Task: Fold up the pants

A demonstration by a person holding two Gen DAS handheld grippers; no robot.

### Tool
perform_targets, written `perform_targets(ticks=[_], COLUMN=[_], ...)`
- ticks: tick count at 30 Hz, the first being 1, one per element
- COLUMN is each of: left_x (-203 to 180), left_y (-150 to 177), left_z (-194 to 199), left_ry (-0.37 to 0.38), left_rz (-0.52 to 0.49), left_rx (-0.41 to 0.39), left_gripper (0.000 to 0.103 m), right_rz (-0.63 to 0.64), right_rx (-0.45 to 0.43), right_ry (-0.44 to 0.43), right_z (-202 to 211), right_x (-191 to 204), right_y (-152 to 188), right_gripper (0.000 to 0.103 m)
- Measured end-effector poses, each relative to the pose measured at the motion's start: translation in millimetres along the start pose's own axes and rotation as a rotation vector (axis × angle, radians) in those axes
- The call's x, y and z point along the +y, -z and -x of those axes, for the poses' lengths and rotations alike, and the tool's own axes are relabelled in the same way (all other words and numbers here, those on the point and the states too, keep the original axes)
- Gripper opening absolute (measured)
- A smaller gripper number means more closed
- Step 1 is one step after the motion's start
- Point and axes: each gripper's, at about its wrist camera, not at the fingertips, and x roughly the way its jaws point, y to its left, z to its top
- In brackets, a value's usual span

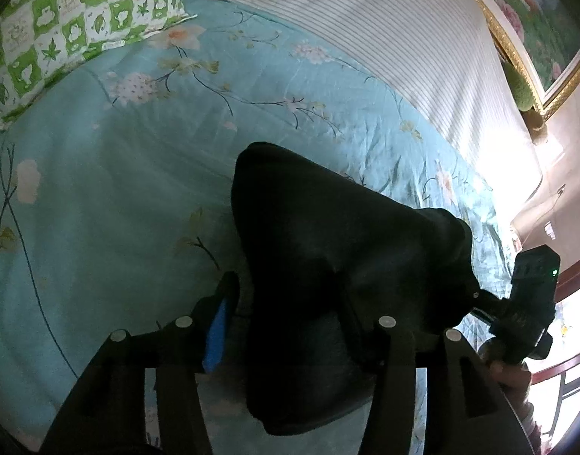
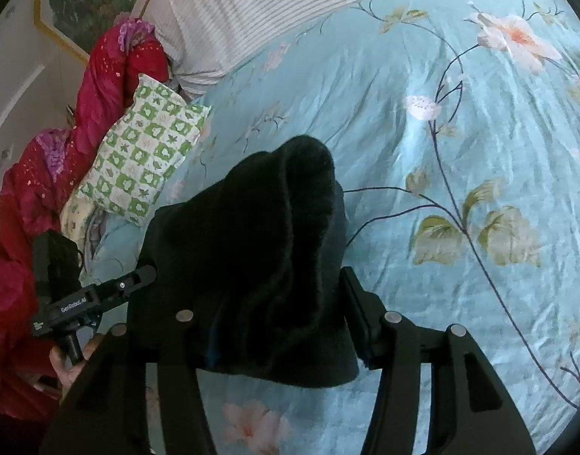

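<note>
The black pants (image 1: 328, 250) hang bunched between both grippers above a light blue floral bedspread (image 1: 100, 189). My left gripper (image 1: 290, 314) is shut on one edge of the pants, and the cloth covers its right finger. My right gripper (image 2: 278, 303) is shut on the other edge of the pants (image 2: 259, 235), with cloth draped over both fingers. The right gripper shows at the right edge of the left wrist view (image 1: 525, 303), touching the pants. The left gripper shows at the left of the right wrist view (image 2: 100, 295).
A green and white checked pillow (image 1: 62, 26) lies at the head of the bed, also in the right wrist view (image 2: 146, 151). A striped white blanket (image 1: 384, 38) runs along the far side. A red quilt (image 2: 43, 174) is piled by the wall. A framed painting (image 1: 536, 19) hangs above.
</note>
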Motion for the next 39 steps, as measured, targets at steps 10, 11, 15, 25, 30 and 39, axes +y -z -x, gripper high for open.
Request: perform_targets(ticks=[10,11,15,25,30,39], left_x=[3,3,-2,-18,-23,-30], left_y=[9,10,13,31,39,55], left_z=[4,5,7,19,27,37], left_ry=[-0.026,-0.035,-0.077,-0.157,-0.182,-0.235], left_rz=[-0.002,-0.008,-0.039,-0.101,-0.117,-0.142], left_rx=[-0.002,-0.005,-0.020,-0.054,-0.071,-0.103], left_gripper=[0.066,0.068,0.074,0.080,0.083,0.083], right_rz=[-0.027,-0.024,-0.011,0.061,0.090,0.176], right_rx=[-0.023,-0.026,-0.031,-0.095,-0.095,-0.114], right_ry=[0.013,0.015,0.035,0.107,0.120,0.133], right_z=[10,11,11,26,29,39], right_x=[-10,-10,-6,12,19,37], right_y=[4,5,5,13,19,35], right_gripper=[0.061,0.061,0.062,0.073,0.077,0.086])
